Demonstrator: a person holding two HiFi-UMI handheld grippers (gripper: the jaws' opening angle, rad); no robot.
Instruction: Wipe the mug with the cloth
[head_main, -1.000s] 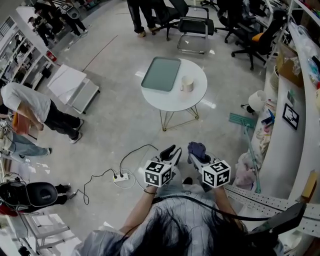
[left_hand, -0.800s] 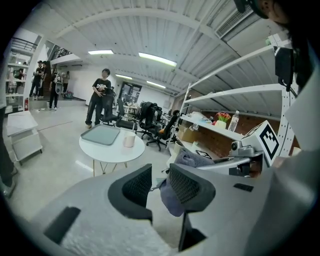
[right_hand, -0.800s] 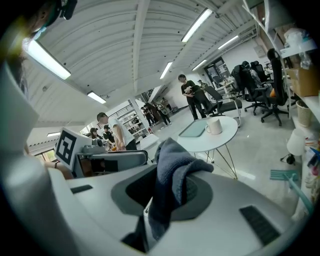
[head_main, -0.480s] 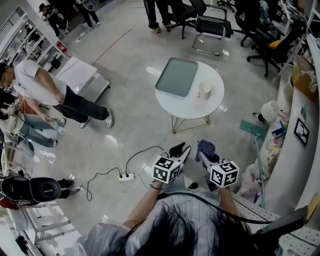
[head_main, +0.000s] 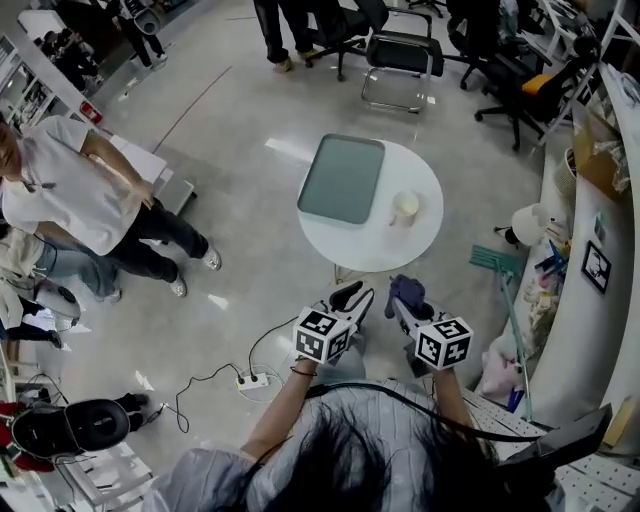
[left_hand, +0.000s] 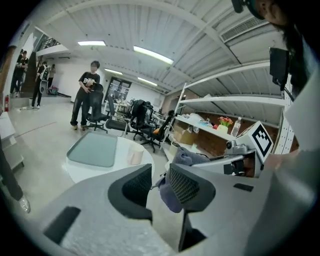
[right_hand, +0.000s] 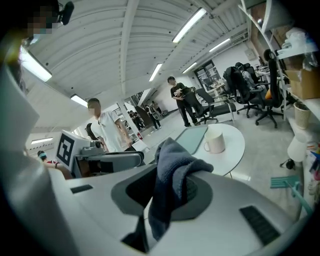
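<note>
A cream mug (head_main: 404, 208) stands on the round white table (head_main: 420, 250), beside a grey-green tray (head_main: 343, 180). Both grippers hang in the air short of the table's near edge. My right gripper (head_main: 405, 305) is shut on a dark blue cloth (head_main: 405, 291), which drapes over its jaws in the right gripper view (right_hand: 172, 170). My left gripper (head_main: 345, 298) is open, with a small gap and nothing between its fingers (left_hand: 190, 187). The mug (right_hand: 215, 141) lies ahead of the right gripper, and it shows small past the left jaws (left_hand: 135, 155).
A power strip (head_main: 250, 381) and its cable lie on the floor at my left. A person in a white shirt (head_main: 90, 200) stands further left. Office chairs (head_main: 400, 50) are beyond the table. Shelving (head_main: 590, 250) and a teal dustpan (head_main: 495, 262) line the right side.
I have come closer to the table, which now sits nearer my grippers. The person in white has shifted at the left. The cloth stays in the right gripper.
</note>
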